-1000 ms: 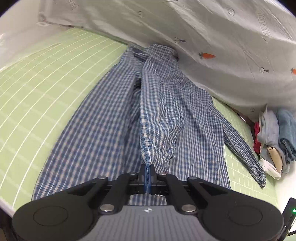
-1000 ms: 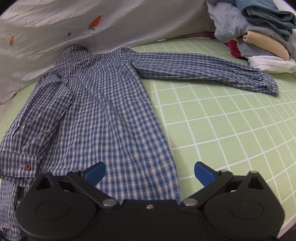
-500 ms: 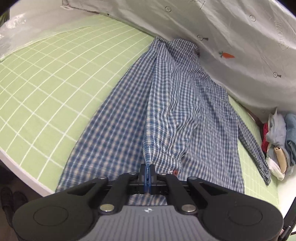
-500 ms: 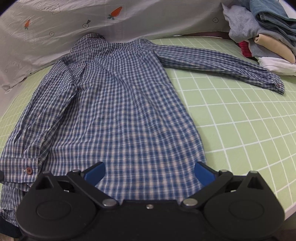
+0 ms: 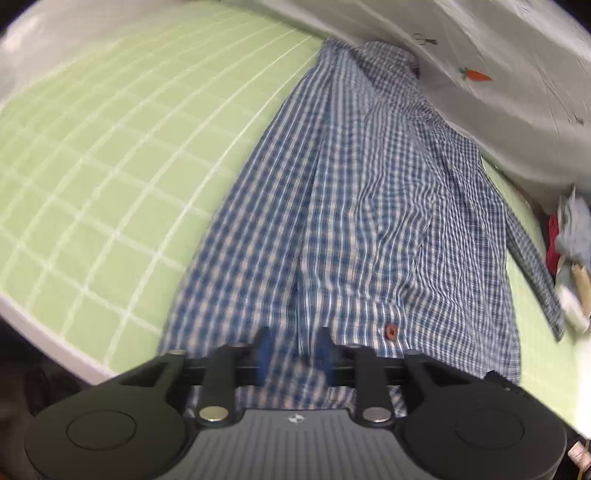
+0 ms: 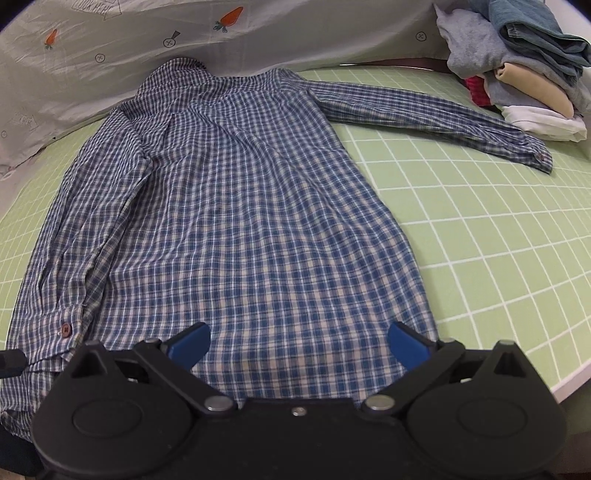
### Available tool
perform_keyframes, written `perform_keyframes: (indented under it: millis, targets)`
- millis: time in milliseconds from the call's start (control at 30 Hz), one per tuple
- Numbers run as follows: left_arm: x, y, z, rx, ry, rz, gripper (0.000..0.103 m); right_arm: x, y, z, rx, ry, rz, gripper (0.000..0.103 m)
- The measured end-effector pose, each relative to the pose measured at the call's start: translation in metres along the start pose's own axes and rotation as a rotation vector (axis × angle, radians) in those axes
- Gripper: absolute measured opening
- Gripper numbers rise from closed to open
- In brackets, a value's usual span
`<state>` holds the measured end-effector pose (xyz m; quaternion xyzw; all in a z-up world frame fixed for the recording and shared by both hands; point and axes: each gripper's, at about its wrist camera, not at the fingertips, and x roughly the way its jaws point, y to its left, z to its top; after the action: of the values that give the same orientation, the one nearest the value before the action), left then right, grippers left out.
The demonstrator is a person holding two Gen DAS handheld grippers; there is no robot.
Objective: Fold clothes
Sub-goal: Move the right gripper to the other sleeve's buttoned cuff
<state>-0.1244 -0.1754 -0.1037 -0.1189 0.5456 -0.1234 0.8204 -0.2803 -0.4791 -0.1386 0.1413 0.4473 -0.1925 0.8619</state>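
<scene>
Counter (image 6: 498, 258): your green gridded mat carries everything; a pale printed sheet (image 6: 295, 33) runs along its far edge.
Shirt (image 6: 251, 221): the plaid shirt lies flat with its collar at the far edge and its hem at the near edge, under both of your grippers. Its long axis runs straight away from you.
Folded sleeve (image 6: 81, 229): one sleeve is folded in along the shirt's left side, cuff button near the hem.
Free sleeve (image 6: 424, 110): the other sleeve stretches toward the far right corner, its cuff close to the clothes pile (image 6: 524, 66).
Right gripper (image 6: 297, 345): spread wide, holding nothing, over the hem. It is your nearer tool to the free sleeve, which lies ahead and to its right.
Left gripper (image 5: 293, 354): parted, with cloth lying between the fingers; not clamped, as far as the blur allows.
</scene>
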Motion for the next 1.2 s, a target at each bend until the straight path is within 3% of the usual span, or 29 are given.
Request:
perform_keyframes:
  millis: [33,100,133,367,667,933,1200]
  targets:
    - [-0.003,-0.004,0.003,0.020,-0.014,0.012,0.050,0.000,0.001,0.001,0.006,-0.002,-0.003,0.103]
    - [-0.008,-0.011,0.010,0.055,-0.040,0.018,0.071,-0.001,0.002,0.004,0.019,-0.010,-0.004,0.103]
    - [-0.009,-0.015,0.014,0.071,-0.053,0.015,0.074,0.000,0.002,0.006,0.026,-0.014,-0.003,0.103]
    - [-0.009,-0.046,0.032,0.171,-0.109,0.000,0.081,0.005,-0.001,0.031,0.062,-0.061,0.008,0.103]
    - [0.014,-0.078,0.057,0.203,-0.131,0.016,0.089,0.026,-0.028,0.067,0.119,-0.095,0.001,0.103]
    - [0.048,-0.108,0.096,0.185,-0.131,0.024,0.090,0.054,-0.087,0.105,0.244,-0.123,-0.042,0.103]
    - [0.082,-0.124,0.139,0.201,-0.129,0.067,0.090,0.103,-0.175,0.162,0.379,-0.157,-0.184,0.103]
